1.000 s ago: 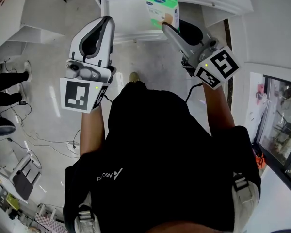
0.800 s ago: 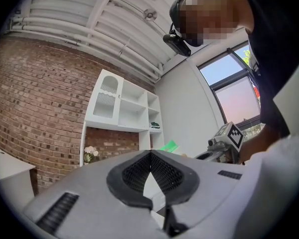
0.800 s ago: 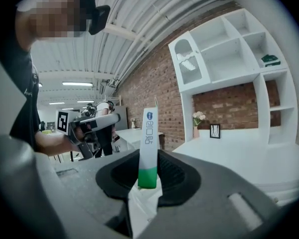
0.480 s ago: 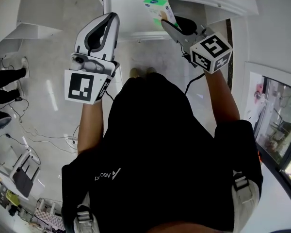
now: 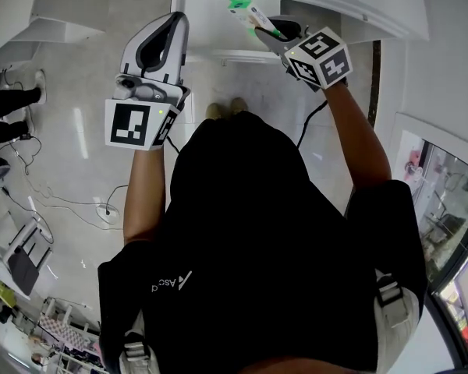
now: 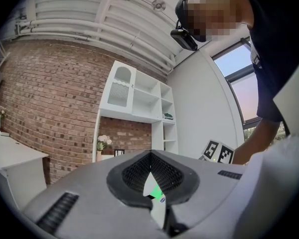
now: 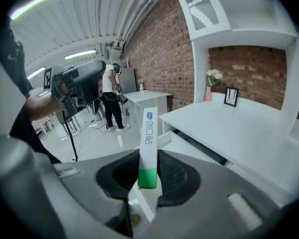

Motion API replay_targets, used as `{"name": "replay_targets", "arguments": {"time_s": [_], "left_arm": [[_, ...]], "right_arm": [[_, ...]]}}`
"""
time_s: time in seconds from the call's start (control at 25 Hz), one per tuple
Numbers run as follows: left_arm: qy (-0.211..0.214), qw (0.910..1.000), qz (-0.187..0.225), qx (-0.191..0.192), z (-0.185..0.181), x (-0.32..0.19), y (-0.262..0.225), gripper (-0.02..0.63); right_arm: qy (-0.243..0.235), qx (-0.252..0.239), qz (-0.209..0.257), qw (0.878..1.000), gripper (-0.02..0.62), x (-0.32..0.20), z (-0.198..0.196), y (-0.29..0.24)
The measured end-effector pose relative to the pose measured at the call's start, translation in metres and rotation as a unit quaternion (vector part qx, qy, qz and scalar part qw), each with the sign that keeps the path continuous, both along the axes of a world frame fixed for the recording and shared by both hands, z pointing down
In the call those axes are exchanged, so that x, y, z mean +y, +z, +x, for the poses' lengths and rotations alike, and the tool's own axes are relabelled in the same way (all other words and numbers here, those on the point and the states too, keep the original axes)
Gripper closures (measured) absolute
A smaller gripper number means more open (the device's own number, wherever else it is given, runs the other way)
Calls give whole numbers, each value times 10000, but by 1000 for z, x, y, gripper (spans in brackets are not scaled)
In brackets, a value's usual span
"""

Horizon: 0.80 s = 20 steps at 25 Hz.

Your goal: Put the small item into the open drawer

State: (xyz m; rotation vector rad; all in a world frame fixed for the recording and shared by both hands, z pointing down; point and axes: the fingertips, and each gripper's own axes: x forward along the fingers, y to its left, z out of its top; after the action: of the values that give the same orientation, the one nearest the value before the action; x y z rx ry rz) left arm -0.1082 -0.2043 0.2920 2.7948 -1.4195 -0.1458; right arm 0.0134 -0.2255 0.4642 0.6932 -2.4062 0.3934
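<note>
White-and-green box sits pinched edge-on in my right gripper, above the drawer. My left gripper is closed, holding nothing.

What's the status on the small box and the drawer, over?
Right claw shut on small box, over open drawer. Left claw shut, idle. No obstruction seen.

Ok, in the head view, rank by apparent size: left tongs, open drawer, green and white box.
Largest: left tongs and open drawer, about alike; tongs are nearer, drawer cut off.
Smallest: green and white box.
</note>
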Motion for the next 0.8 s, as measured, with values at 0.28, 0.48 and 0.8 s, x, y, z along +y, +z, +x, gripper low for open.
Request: {"name": "replay_targets", "arguments": {"time_s": [0.28,0.48,0.8], "left_arm": [[-197,9997,-117,-56,-2,-10,12,607],[-295,9994,-181,-74,-3,-18,16,607],[-434,9984,-342,-122,-1,-26,30,607]], "right_arm": [[-445,604,-618,9953,506,-14,-2,58],[-755,979,-974,9875,506,-18,-4,93],[-1057,1609,-1442,9706,506,-26,4,151]]}}
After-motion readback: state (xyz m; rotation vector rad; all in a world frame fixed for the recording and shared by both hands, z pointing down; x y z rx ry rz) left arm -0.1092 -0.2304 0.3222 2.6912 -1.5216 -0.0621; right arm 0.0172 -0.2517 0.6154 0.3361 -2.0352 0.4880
